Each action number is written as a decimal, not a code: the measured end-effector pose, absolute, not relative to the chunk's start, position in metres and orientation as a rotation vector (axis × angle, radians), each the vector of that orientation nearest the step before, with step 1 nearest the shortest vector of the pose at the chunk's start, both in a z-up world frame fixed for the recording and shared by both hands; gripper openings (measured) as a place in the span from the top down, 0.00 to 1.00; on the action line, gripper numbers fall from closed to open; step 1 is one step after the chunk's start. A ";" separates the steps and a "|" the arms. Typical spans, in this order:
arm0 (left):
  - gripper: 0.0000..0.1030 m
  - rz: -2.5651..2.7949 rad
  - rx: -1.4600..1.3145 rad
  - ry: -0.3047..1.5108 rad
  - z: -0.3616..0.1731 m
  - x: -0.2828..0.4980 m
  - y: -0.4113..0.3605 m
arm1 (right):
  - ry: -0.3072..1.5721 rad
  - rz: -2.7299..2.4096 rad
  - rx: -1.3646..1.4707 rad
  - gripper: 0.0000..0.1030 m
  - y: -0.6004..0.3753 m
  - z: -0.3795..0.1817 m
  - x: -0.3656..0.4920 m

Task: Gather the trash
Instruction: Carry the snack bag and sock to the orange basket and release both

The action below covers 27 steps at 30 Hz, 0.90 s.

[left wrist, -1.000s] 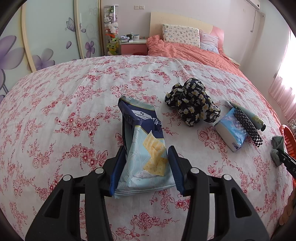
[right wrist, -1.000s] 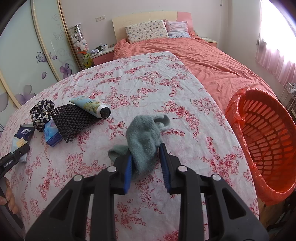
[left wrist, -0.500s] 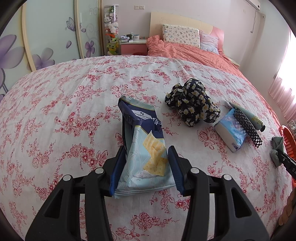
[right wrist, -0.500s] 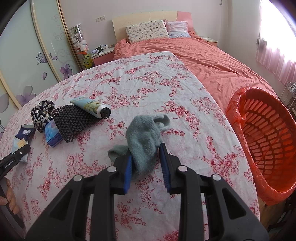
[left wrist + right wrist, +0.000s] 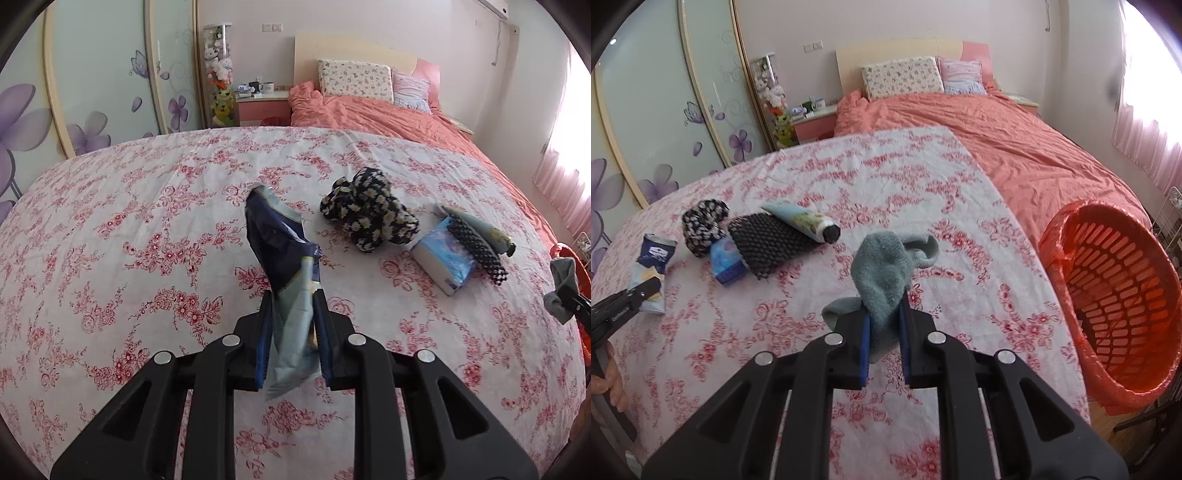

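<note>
Snack bag (image 5: 291, 280) in the left claw: dark navy top, pale blue bottom. Sock (image 5: 886, 273) in the right claw: grey-teal. Cloth (image 5: 110, 258) under both claws: white, red floral print. Ahead-right of left claw: scrunchie (image 5: 369, 214) black with white-yellow daisies, tissue pack (image 5: 443, 258) blue and white, mesh pouch (image 5: 476, 247) black. Right of right claw: basket (image 5: 1115, 288) orange-red. Bedspread (image 5: 1015, 147) beyond: coral.

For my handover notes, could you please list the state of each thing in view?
left hand-held gripper: just closed on snack bag
snack bag: pinched, crumpled
right hand-held gripper: just closed on grey sock
grey sock: pinched
orange basket: lined
tube: capped, lying down
</note>
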State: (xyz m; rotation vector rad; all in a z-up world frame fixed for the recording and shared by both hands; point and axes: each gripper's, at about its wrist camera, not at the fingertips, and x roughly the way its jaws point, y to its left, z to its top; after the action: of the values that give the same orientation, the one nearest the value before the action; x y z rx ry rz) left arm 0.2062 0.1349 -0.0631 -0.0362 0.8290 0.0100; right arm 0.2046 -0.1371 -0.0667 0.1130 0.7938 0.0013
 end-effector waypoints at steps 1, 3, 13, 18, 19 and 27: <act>0.80 0.002 -0.042 0.824 -0.060 0.205 0.133 | 0.785 0.002 0.117 0.87 -0.139 -0.063 0.201; 0.80 -0.014 -0.052 0.815 -0.055 0.201 0.129 | 0.763 0.003 0.125 0.87 -0.142 -0.053 0.194; 0.80 -0.121 -0.037 0.763 -0.019 0.179 0.084 | 0.677 -0.020 0.162 0.87 -0.176 -0.016 0.159; 0.80 -0.210 -0.015 0.739 -0.004 0.172 0.041 | 0.649 -0.049 0.182 0.87 -0.201 -0.007 0.143; 0.80 -0.227 -0.015 0.734 -0.002 0.171 0.034 | 0.644 -0.054 0.184 0.87 -0.206 -0.005 0.140; 0.80 -0.390 -0.018 0.699 0.015 0.161 -0.032 | 0.608 -0.148 0.208 0.87 -0.254 0.005 0.117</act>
State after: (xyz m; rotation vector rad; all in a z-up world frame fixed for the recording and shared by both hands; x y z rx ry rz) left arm 0.1615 -0.0315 0.0145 -0.0179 0.6986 -0.3898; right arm 0.1173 -0.2541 0.0048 0.2083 0.6084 -0.1479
